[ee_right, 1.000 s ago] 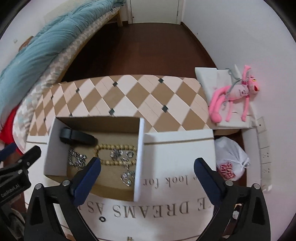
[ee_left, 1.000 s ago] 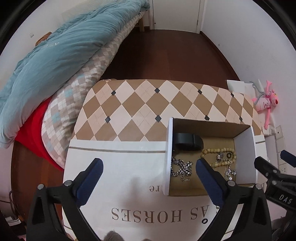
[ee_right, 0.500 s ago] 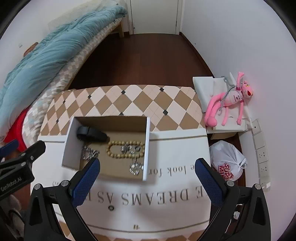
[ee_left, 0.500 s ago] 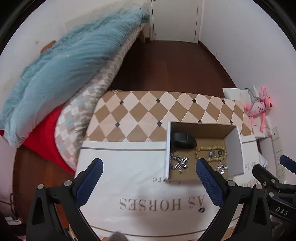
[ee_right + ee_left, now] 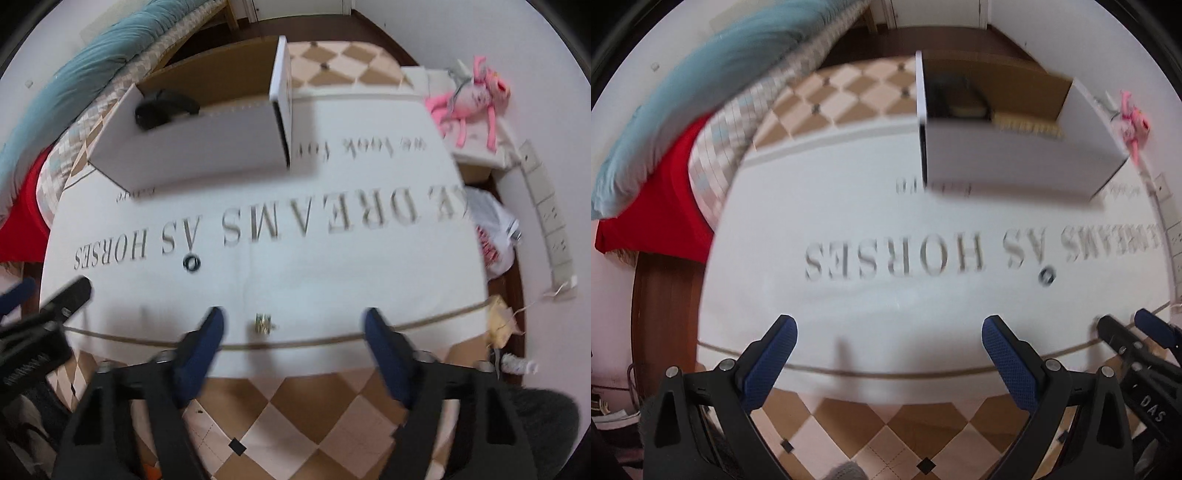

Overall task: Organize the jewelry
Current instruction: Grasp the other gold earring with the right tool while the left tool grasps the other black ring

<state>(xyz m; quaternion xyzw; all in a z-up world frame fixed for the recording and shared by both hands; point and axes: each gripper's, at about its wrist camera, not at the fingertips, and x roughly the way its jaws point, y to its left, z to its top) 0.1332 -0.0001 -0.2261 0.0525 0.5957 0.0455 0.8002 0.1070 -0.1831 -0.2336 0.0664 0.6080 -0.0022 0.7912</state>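
Checked tabletop [image 5: 314, 413], tan and cream diamonds with small black squares at the joints, lay nearest the lenses; over it a white cloth [image 5: 332, 273] with grey serif lettering, edged by a thin tan stripe. Both views smeared by motion.

Right gripper [image 5: 293, 326], black frame with textured blue pads, had its jaws just closing, though they stood apart with nothing pressed between them. Small metallic piece of jewelry [image 5: 263, 324] lay on the cloth between the fingertips, nearer the pad at 9 o'clock, touching neither; shape too blurred to name. Left gripper [image 5: 888, 332] had fingers spread wide over bare cloth, holding nothing.

Farther out, at 11 o'clock from the metallic piece, small dark ring [image 5: 191, 263] lay flat under the lettering. Beyond it, toward 12 o'clock, white cardboard box [image 5: 192, 147], brown inside, open-topped; a black rounded object [image 5: 166, 107] inside and a row of pale beads [image 5: 1027, 127] just showing over the wall.

Past the table: teal quilt [image 5: 701, 74] over a checked mattress at 10 o'clock, pink plush toy [image 5: 469, 96] at 2 o'clock, dark wood floor behind.
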